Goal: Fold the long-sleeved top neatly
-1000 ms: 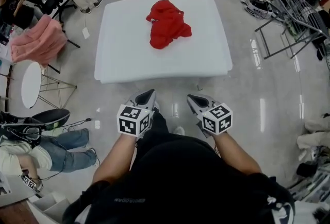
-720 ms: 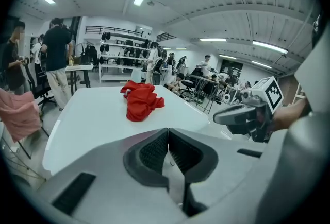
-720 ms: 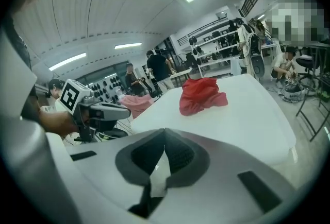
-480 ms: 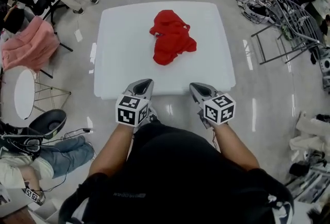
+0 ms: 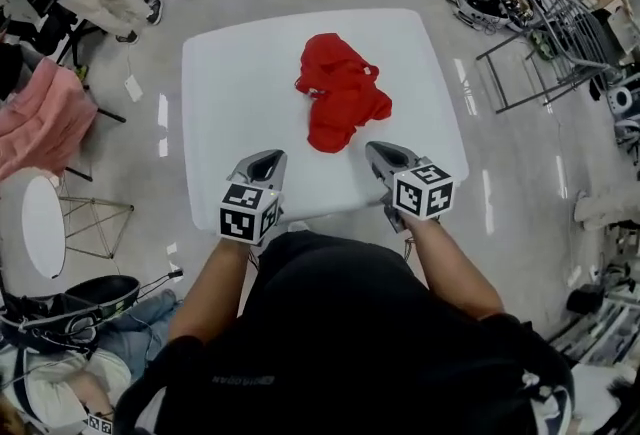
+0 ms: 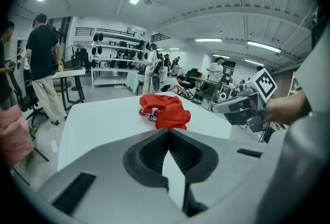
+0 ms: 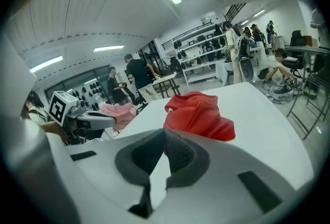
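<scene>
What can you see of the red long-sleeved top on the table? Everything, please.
The red long-sleeved fabric top lies crumpled in a loose heap, not yet folded, near the middle of the white rectangular table. Soft cloth, deep folds; sleeves cannot be told apart. A small pale detail shows on one fold. Only the table touches it; left gripper and right gripper are short of it, jaws shut.

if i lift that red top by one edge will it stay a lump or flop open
The top lies in soft crumpled folds, so it'll probably droop and unfurl. It looks thin, so likely light. Pushed, it may bunch or slide on the smooth table.
</scene>
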`<state>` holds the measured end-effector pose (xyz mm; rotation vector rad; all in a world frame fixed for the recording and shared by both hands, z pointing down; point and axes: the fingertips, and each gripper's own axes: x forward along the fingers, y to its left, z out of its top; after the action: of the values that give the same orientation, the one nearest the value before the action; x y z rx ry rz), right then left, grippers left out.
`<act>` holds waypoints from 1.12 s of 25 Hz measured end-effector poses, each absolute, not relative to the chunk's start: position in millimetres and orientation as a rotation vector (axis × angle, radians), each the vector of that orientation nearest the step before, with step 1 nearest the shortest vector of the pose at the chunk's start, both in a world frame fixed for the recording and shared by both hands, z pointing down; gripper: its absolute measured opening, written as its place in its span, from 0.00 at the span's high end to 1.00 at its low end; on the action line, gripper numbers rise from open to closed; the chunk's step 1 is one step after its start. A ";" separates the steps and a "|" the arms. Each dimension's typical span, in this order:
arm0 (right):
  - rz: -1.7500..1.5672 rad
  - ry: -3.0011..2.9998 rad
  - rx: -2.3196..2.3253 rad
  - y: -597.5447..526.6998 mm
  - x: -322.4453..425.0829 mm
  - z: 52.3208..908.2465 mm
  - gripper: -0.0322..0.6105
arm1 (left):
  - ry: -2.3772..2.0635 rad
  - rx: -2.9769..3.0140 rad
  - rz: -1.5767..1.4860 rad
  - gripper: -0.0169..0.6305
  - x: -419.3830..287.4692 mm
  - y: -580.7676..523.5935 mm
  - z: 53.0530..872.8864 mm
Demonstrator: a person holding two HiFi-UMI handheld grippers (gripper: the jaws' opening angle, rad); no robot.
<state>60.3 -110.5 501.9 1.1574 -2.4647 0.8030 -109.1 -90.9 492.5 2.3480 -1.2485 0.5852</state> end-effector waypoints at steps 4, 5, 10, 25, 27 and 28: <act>0.857 -2.409 1.250 -145.6 55.1 510.4 0.93 | -1.236 2.362 0.609 0.96 -125.5 -112.2 495.3; 0.877 -2.394 1.262 -152.4 53.0 513.1 0.92 | -1.237 2.359 0.614 0.96 -129.3 -114.5 495.5; 0.956 -2.316 1.287 -175.7 51.8 533.0 0.81 | -1.263 2.310 0.602 0.96 -139.4 -114.8 499.1; 1.342 -2.262 1.066 -212.7 23.2 583.1 0.82 | -1.466 2.115 0.490 0.96 -141.4 -116.8 506.8; 1.345 -2.271 1.066 -211.5 23.1 583.6 0.91 | -1.474 2.111 0.496 0.96 -144.8 -112.1 509.2; 1.337 -2.283 1.061 -210.0 25.0 581.7 0.91 | -1.477 2.109 0.501 0.96 -145.2 -109.9 510.7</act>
<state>25.0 -210.0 581.7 1.0615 -2.2834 1.3370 -145.2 -109.9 510.7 2.1091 -1.4769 0.5007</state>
